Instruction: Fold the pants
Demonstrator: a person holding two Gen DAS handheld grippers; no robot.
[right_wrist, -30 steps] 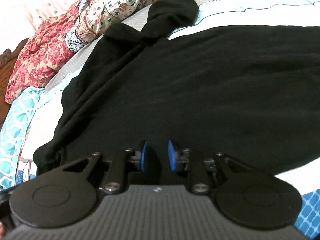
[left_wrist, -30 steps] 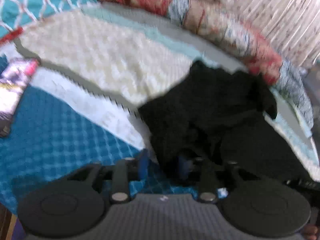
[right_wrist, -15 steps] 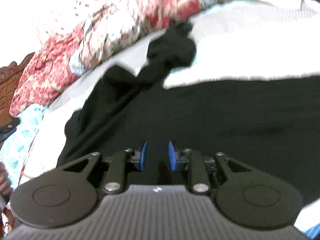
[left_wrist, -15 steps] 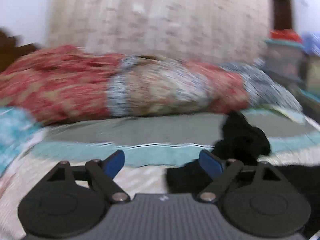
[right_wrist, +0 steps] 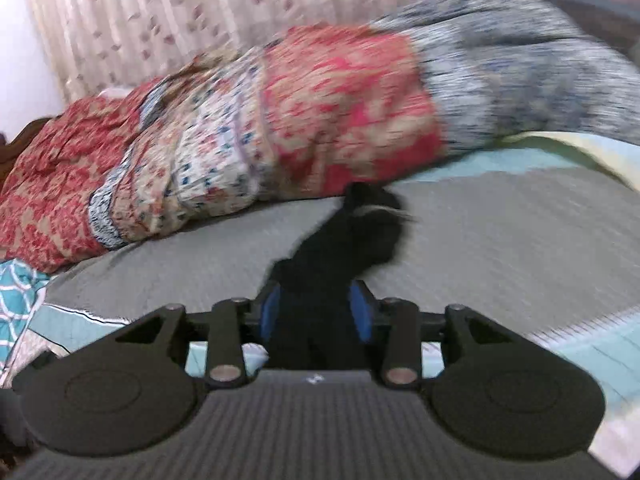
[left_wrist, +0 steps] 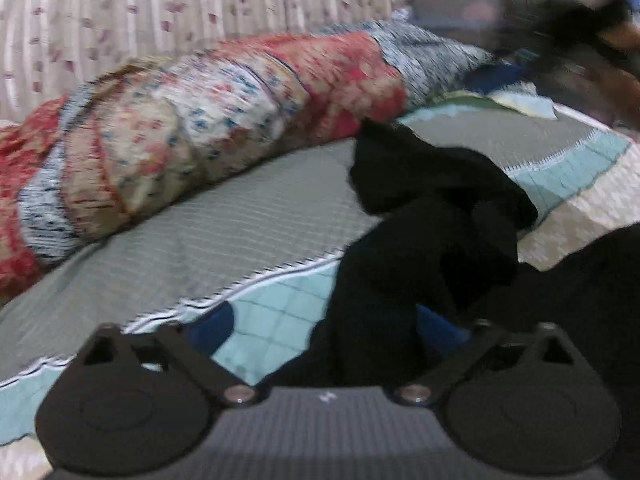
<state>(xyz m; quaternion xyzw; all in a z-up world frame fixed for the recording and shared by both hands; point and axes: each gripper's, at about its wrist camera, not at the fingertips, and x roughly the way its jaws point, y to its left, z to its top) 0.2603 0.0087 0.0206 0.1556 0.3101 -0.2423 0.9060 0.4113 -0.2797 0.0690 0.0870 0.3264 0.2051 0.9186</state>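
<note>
Across far half of bed [left_wrist: 248, 236], near rolled floral quilt [left_wrist: 224, 108]: black pants [left_wrist: 432, 248] lying bunched. Left gripper [left_wrist: 332, 328] spread wide, fabric between jaws, not pinched. Right gripper [right_wrist: 316, 310] jaws just been opening, black cloth between blue pads [right_wrist: 362, 312]; grip unclear. Step: repositioning, smoothing before fold. Next: regrasp bunched end, pull flat.

A bedroom in a home. A bed [left_wrist: 256, 236] fills both views, covered by a quilted bedspread in bands of grey, pale aqua and cream. Along the bed's far edge lies a long rolled bundle of patterned bedding [right_wrist: 280, 128], in red, cream and blue-grey floral prints. Behind it hangs a pale striped curtain [left_wrist: 160, 12] scattered with small pink motifs. At the bed's far left corner, a dark carved wooden bedframe [right_wrist: 24, 132] shows in the right wrist view. A teal cloth with a white lattice pattern [right_wrist: 16, 300] lies at the bed's left edge.
</note>
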